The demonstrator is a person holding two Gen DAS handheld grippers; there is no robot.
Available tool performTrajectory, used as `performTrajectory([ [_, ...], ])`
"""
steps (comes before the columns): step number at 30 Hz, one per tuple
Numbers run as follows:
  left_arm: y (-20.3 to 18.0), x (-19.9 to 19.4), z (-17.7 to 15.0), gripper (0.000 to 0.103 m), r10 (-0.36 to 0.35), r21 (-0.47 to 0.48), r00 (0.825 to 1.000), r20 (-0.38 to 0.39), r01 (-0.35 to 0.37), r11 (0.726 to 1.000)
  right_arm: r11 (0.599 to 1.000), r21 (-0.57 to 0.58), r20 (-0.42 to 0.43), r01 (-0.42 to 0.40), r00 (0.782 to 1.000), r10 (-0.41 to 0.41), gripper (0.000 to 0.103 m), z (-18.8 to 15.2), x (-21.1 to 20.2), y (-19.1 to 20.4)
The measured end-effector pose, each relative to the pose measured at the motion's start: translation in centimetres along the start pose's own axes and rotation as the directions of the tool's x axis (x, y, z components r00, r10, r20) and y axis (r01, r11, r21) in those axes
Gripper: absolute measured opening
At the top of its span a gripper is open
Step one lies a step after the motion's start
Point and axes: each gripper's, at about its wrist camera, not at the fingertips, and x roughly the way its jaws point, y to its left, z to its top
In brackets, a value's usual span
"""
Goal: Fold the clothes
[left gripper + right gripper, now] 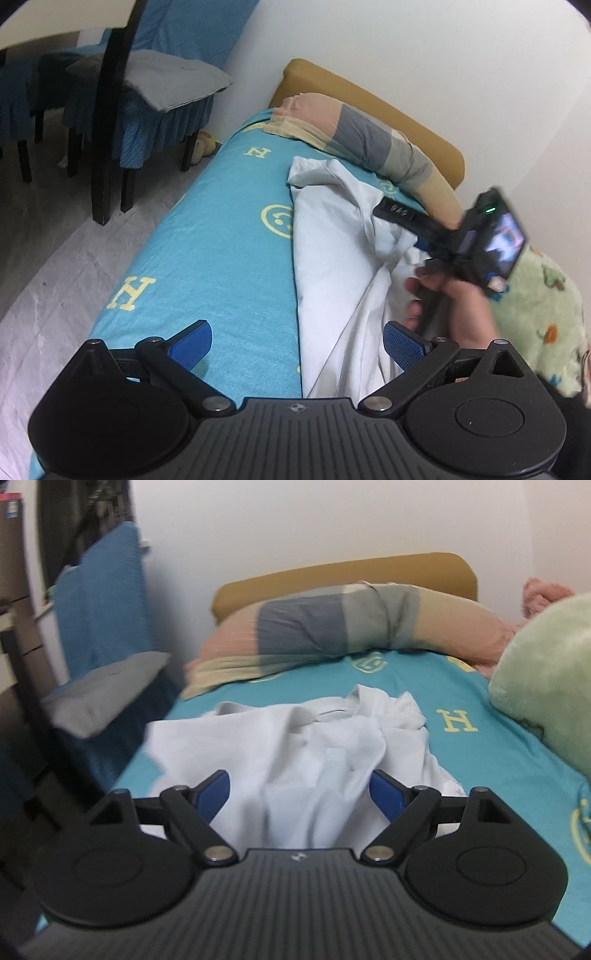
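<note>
No finished fold evident: white garment [314, 753] lying crumpled on bed [207, 236] near pillow [332, 627], fingers of left gripper [297, 343] and right gripper [299, 794] spread wide, holding nothing, nearly all folding outstanding.

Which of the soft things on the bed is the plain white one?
The crumpled white shirt, lying mid-bed on the turquoise sheet. The pillow by the headboard has pink, grey and beige blocks, and the fleece blanket beside it is pale green.
</note>
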Motion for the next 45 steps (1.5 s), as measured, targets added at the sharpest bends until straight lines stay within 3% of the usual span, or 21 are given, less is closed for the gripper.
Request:
performTrajectory([
  [7,-1.6,-1.1,-0.6,0.1,-0.001,0.074,1.0,-0.019,0.003,0.997,0.991,0.017,-0.023,-0.132,0.991,0.132,0.084,0.7,-11.8,-0.4],
  [13,-3.4,-3.4,-1.9,0.097,-0.018,0.106,0.998,-0.061,0.024,0.994,0.986,0.016,-0.029,-0.166,0.986,0.167,0.084,-2.5,-23.2,-4.3],
  [15,-4.1,-3.6,-2.9,0.094,0.001,0.119,0.995,-0.097,0.011,0.993,0.984,0.016,-0.031,-0.177,0.984,0.177,0.084,-3.6,-27.0,-5.7],
  [17,-5.0,-3.4,-3.9,0.084,0.023,0.132,0.988,-0.153,-0.003,0.991,0.989,0.038,-0.034,-0.145,0.989,0.146,0.084,-4.9,-29.0,-7.3],
  [21,-5.9,-3.0,-6.4,0.075,0.069,0.135,0.966,-0.25,-0.036,0.99,0.985,0.148,-0.048,-0.091,0.994,0.099,0.084,-6.0,-30.0,-10.0],
  [23,-5.9,-2.9,-7.6,0.064,0.107,0.114,0.947,-0.303,-0.075,0.991,0.976,0.198,-0.041,-0.095,0.994,0.105,0.084,-5.9,-29.7,-10.8],
  [26,-5.6,-2.8,-9.1,0.061,0.16,0.101,0.92,-0.359,-0.132,0.986,0.968,0.231,-0.01,-0.102,0.994,0.107,0.084,-5.9,-29.2,-11.3],
  [30,-6.7,-2.4,-10.4,0.056,0.251,0.195,0.896,-0.366,-0.19,0.962,0.959,0.256,-0.012,-0.124,0.991,0.132,0.084,-6.2,-28.5,-12.0],
  [31,-7.1,-2.3,-10.7,0.049,0.265,0.221,0.892,-0.366,-0.193,0.956,0.953,0.272,-0.013,-0.131,0.99,0.14,0.084,-6.2,-28.4,-12.3],
  [34,-8.2,-2.3,-10.9,0.009,0.29,0.281,0.891,-0.35,-0.195,0.94,0.931,0.331,-0.003,-0.153,0.987,0.163,0.084,-6.1,-28.3,-13.4],
  [39,-10.9,-4.6,-10.9,0.003,0.329,0.417,0.903,-0.278,-0.195,0.888,0.915,0.385,-0.006,-0.121,0.991,0.134,0.084,-5.7,-28.4,-15.0],
  [41,-12.7,-5.7,-11.1,0.002,0.331,0.471,0.908,-0.257,-0.181,0.863,0.943,0.32,0.022,-0.089,0.996,0.086,0.084,-5.4,-29.1,-14.8],
  [43,-14.4,-6.4,-11.2,0.002,0.298,0.481,0.915,-0.273,-0.139,0.866,0.964,0.258,0.055,-0.059,0.997,0.047,0.084,-5.2,-29.7,-14.6],
  [45,-15.9,-6.6,-11.5,0.002,0.249,0.457,0.916,-0.314,-0.084,0.885,0.967,0.248,0.065,-0.064,0.997,0.049,0.084,-5.1,-29.7,-15.0],
])
